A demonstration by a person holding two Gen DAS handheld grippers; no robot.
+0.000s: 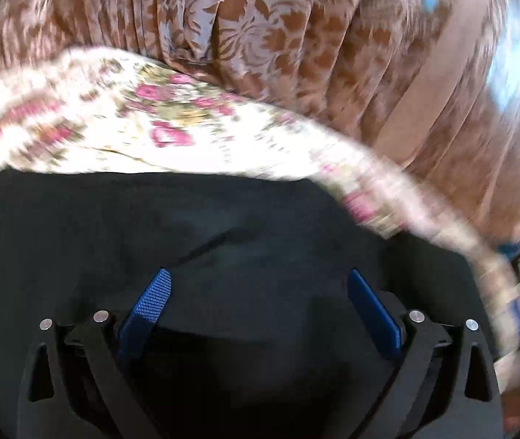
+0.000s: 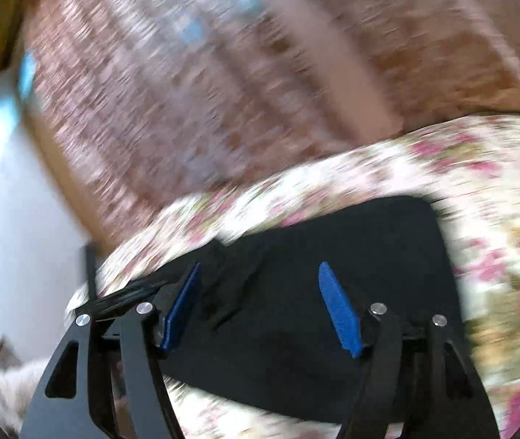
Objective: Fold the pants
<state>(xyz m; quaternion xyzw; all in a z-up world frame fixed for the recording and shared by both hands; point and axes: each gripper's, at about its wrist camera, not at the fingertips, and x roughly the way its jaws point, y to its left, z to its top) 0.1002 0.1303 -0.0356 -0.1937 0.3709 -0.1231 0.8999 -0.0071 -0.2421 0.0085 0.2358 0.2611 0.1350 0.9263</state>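
Note:
Black pants [image 1: 223,226] lie flat on a floral bedspread [image 1: 113,120]. My left gripper [image 1: 258,278] is open just above the black fabric, blue pads apart and empty. In the right wrist view the pants [image 2: 351,256] lie as a dark folded slab on the bedspread [image 2: 479,183], with a rumpled edge at the left. My right gripper [image 2: 260,274] is open over the pants, empty. Both views are motion-blurred.
A brown patterned curtain [image 1: 260,36] hangs behind the bed and also shows in the right wrist view [image 2: 223,91]. A white wall [image 2: 3,201] stands at the left. The bed edge runs along the right in the left wrist view.

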